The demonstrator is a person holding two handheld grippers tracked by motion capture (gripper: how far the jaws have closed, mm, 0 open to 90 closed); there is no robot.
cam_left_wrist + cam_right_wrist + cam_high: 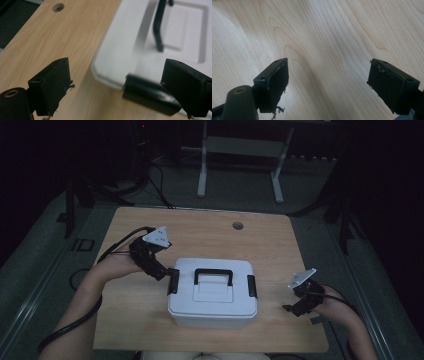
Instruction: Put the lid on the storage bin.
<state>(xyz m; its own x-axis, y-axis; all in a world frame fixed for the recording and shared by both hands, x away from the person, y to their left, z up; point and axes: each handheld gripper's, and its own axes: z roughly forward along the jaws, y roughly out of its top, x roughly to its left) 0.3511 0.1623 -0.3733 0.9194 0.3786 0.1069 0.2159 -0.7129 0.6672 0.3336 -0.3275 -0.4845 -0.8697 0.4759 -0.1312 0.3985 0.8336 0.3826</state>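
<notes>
A white lidded box (212, 302) stands on the wooden table (200, 232), near its front edge. It has a black carry handle (213, 272) on the lid and a black latch on each short side. My left gripper (167, 276) is at the box's left latch (173, 281). In the left gripper view this gripper (117, 63) is open, and the latch (150, 96) lies between the jaws, close against the right-hand one, under the lid's edge (112, 62). My right gripper (291, 309) hovers to the right of the box, apart from it. Its jaws (328, 63) stand open over bare wood.
A round cable hole (238, 225) sits near the table's far edge. Behind the table a white stand (240, 150) rests on the dark floor, with cables to the left. The box's right latch (251, 286) faces the right gripper.
</notes>
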